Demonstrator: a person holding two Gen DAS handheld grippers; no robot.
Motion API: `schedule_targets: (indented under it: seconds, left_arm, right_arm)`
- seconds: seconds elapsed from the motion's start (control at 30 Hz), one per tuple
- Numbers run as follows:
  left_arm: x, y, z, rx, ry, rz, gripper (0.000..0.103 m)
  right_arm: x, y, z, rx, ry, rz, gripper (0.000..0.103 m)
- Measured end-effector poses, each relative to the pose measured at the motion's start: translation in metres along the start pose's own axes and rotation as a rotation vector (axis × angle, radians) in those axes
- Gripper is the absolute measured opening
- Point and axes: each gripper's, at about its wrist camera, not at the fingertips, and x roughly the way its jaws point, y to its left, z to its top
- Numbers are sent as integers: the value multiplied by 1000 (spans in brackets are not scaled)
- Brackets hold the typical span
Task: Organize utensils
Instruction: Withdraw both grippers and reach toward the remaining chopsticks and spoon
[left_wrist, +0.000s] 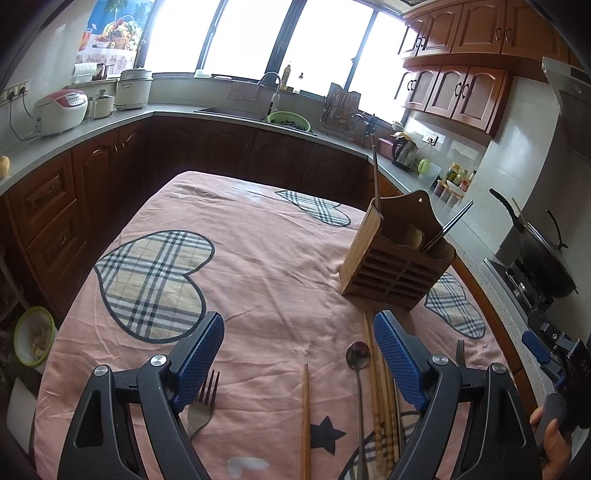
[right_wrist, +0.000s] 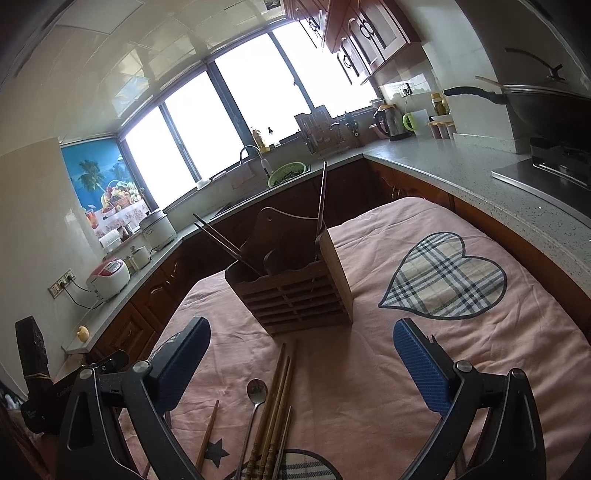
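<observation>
Both your grippers, left gripper and right gripper, hang spread and empty over the loose spoon, fork and chopsticks lying before the wooden holder. You risk pinching several chopsticks together, since they touch.

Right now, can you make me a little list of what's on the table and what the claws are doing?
Table cover: pink cloth with plaid hearts
Holder: wooden utensil box, standing upright, dark chopsticks already inside
Loose utensils: spoon, bundle of wooden chopsticks, single chopstick, two forks
Left claw: open, empty
Right claw: open, empty
</observation>
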Motion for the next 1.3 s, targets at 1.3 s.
schedule_targets:
  seconds: [1.3]
  left_arm:
    - [75, -16, -34, 129, 251, 58, 82]
  right_arm:
    - [54, 1, -44, -42, 186, -18, 100]
